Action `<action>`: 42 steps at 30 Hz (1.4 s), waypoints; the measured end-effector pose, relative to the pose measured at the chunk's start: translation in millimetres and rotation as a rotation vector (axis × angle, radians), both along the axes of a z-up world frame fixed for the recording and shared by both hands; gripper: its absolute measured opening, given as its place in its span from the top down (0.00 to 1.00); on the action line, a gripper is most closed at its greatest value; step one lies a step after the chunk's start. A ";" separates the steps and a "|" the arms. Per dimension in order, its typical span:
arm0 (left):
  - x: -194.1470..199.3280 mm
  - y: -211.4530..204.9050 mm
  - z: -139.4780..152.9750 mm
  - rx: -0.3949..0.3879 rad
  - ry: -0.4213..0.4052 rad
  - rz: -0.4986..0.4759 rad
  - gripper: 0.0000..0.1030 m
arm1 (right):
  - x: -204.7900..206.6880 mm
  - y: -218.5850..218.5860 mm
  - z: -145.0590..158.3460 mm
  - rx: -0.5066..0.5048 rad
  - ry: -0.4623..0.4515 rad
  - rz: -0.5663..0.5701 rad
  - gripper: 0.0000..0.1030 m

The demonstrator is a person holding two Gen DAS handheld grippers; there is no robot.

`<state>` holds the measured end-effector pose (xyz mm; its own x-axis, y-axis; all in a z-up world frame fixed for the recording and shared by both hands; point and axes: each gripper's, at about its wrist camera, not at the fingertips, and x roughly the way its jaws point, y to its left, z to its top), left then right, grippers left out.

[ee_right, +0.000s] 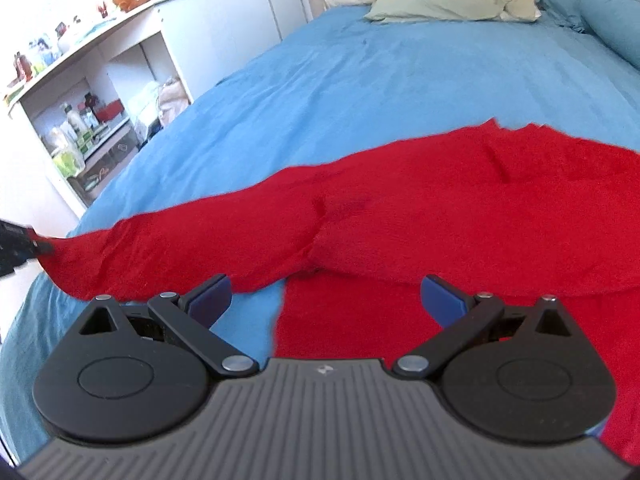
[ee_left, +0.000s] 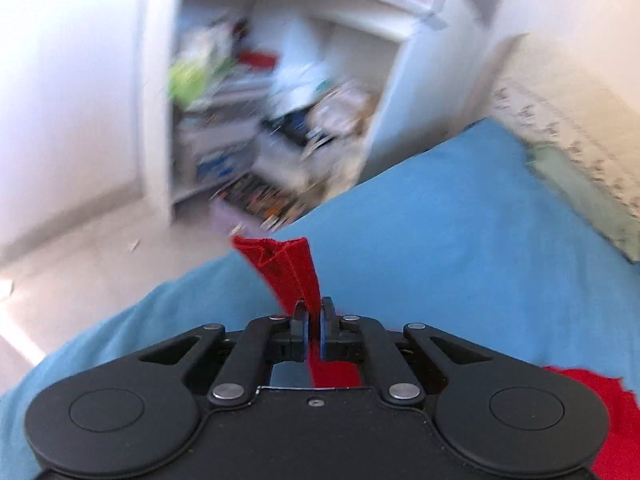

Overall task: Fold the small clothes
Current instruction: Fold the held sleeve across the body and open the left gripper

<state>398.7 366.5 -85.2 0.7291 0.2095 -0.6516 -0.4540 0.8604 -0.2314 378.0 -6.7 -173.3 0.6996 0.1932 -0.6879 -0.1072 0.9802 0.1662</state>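
Observation:
A red garment (ee_right: 440, 208) lies spread on the blue bedsheet (ee_right: 360, 80), with one long sleeve stretched out to the left. My left gripper (ee_left: 314, 312) is shut on the end of that sleeve, whose red cuff (ee_left: 288, 268) sticks up between the jaws above the bed's left edge. It also shows at the far left of the right wrist view (ee_right: 38, 246), pinching the sleeve tip. My right gripper (ee_right: 324, 296) is open and empty, hovering just above the garment's near part, where the sleeve meets the body.
A white shelf unit (ee_right: 100, 92) full of small items stands left of the bed, with floor (ee_left: 80, 264) beside it. A pale green pillow (ee_right: 452, 4) and blue pillows (ee_right: 608, 16) lie at the head of the bed.

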 end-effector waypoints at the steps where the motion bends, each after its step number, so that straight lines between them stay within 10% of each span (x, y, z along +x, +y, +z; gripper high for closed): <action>1: 4.5 -17.8 12.4 0.015 -0.024 -0.030 0.96 | 0.3 -9.1 3.9 0.000 -0.009 -0.006 0.00; 11: 48.6 -271.8 85.0 0.019 -0.181 -0.534 0.96 | -2.8 -145.8 58.6 -0.001 -0.101 -0.151 0.00; 21: 54.4 -476.4 -33.1 0.023 0.048 -0.833 0.96 | -32.5 -280.6 64.8 -0.009 -0.087 -0.315 0.00; 30: 34.4 -520.0 -85.0 0.162 0.125 -0.933 0.91 | -57.1 -340.7 24.4 0.113 0.003 -0.380 0.00; 31: 36.2 -520.3 -84.0 0.161 0.129 -0.937 0.86 | -58.5 -340.4 23.4 0.122 0.008 -0.383 0.00; 33: 35.0 -511.1 -77.8 0.155 0.126 -0.951 0.29 | -58.3 -341.5 22.4 0.136 0.016 -0.385 0.00; 35: 27.6 -501.7 -65.7 0.180 0.082 -0.934 0.10 | -54.9 -340.1 24.5 0.143 0.018 -0.378 0.00; 42: 27.3 -433.9 -34.9 0.280 0.100 -0.796 0.04 | -29.2 -310.0 36.3 0.138 0.028 -0.299 0.00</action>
<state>426.0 -67.4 -120.2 0.6690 -0.1782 -0.7216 0.3039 0.9516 0.0467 348.8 -316.6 -137.0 0.7209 0.0742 -0.6891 0.1888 0.9357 0.2982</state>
